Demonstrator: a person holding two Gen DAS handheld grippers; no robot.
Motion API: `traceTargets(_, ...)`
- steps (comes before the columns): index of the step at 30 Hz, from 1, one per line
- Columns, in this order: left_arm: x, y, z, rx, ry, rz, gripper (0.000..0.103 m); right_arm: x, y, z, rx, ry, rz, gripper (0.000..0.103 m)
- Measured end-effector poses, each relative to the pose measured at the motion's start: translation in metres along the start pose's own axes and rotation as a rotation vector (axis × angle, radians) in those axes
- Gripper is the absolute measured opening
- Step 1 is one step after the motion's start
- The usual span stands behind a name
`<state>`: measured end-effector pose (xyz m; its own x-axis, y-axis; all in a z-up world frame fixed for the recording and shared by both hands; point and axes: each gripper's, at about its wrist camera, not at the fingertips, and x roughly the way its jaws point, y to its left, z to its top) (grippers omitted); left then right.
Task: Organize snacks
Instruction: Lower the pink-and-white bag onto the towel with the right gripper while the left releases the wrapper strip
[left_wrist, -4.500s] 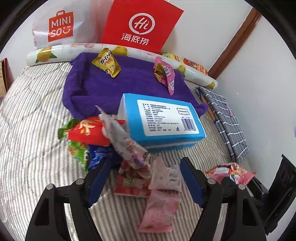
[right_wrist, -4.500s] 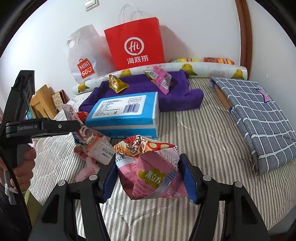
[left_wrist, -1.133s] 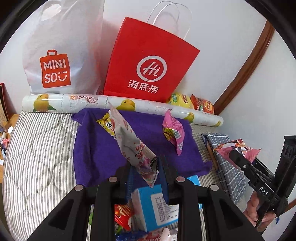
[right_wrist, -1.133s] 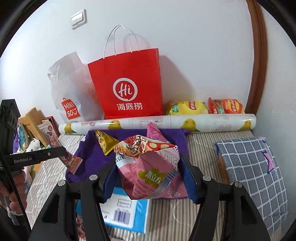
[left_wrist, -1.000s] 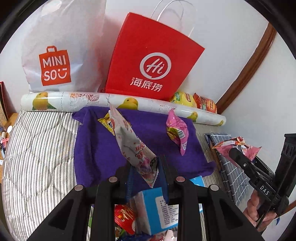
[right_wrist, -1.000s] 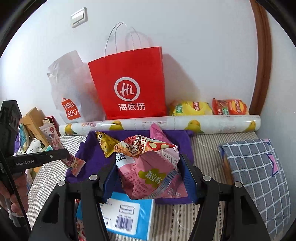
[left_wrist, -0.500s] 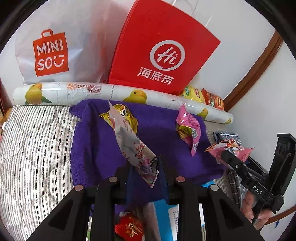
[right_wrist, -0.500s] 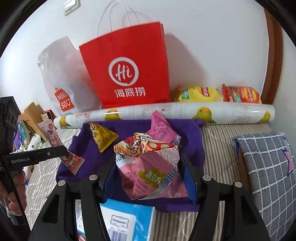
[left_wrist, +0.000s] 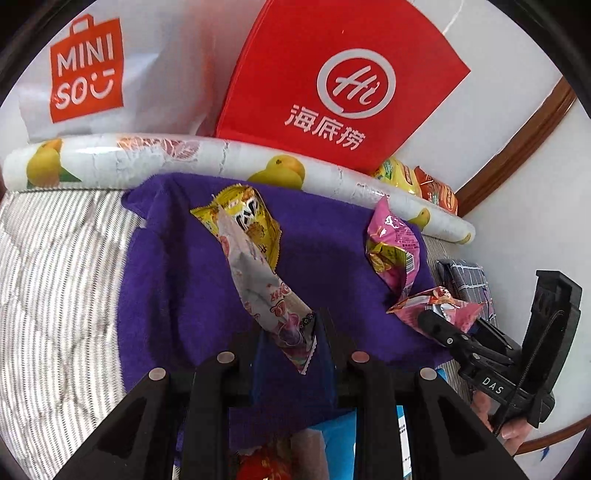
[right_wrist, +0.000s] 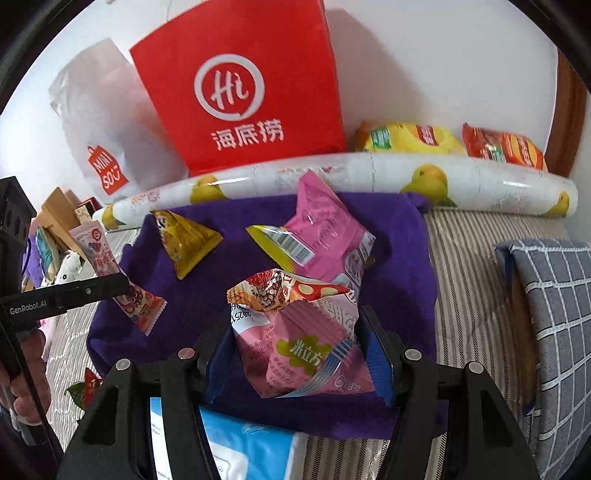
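Left wrist view: the left gripper has its jaws closed tight on the lower end of a long white-and-pink snack packet, which slants up over the purple towel toward a yellow snack packet lying near the towel's far edge. A pink-and-yellow snack bag lies at the towel's far right corner, touching the fruit-printed roll that runs along the far edge of the bed. Behind the roll stand a white Miniso bag and a red paper bag, with a yellow chip bag and an orange chip bag beside them at the wall. In the right wrist view, the right gripper grips a puffy pink snack bag between its jaws, held above the towel's near edge. A blue tissue box shows below, just beside that edge, and a grey checked cushion lies toward the right edge of the bed. A hand holds the left gripper at the left of this view.
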<state>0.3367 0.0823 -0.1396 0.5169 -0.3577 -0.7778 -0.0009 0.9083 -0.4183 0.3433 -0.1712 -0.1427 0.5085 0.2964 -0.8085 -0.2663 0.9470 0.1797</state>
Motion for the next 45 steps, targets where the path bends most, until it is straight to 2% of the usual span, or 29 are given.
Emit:
traceTargets(6, 0.013, 0.001, 0.002, -0.027, 0.030, -0.044, 0.024, 0.009, -0.004, -0.002, 0.021, 0.021, 0.003, 0.062)
traceTargets(11, 0.023, 0.004, 0.006, -0.030, 0.049, -0.049, 0.024, 0.015, -0.004, -0.001, 0.012, 0.031, 0.003, 0.062)
traceTargets(23, 0.041, 0.002, 0.008, -0.019, 0.119, 0.019, 0.025, 0.025, -0.005, -0.002, 0.014, 0.062, 0.003, 0.063)
traceTargets(35, 0.043, 0.002, 0.011, -0.025, 0.147, 0.020, 0.028, 0.026, -0.004, -0.001, -0.006, 0.085, -0.019, 0.066)
traceTargets(37, 0.041, 0.003, 0.011, -0.027, 0.155, 0.024, 0.031, 0.026, -0.003, -0.002, -0.016, 0.088, -0.023, 0.067)
traceTargets(39, 0.038, 0.003, 0.011, -0.025, 0.150, 0.034, 0.043, 0.023, -0.002, -0.002, -0.021, 0.085, -0.021, 0.073)
traceTargets(42, 0.031, 0.003, 0.012, -0.016, 0.131, 0.032, 0.053, 0.019, 0.000, -0.003, -0.027, 0.076, -0.024, 0.075)
traceTargets(45, 0.023, 0.003, 0.013, -0.013, 0.117, 0.040, 0.055, 0.013, 0.002, -0.002, -0.032, 0.065, -0.030, 0.076)
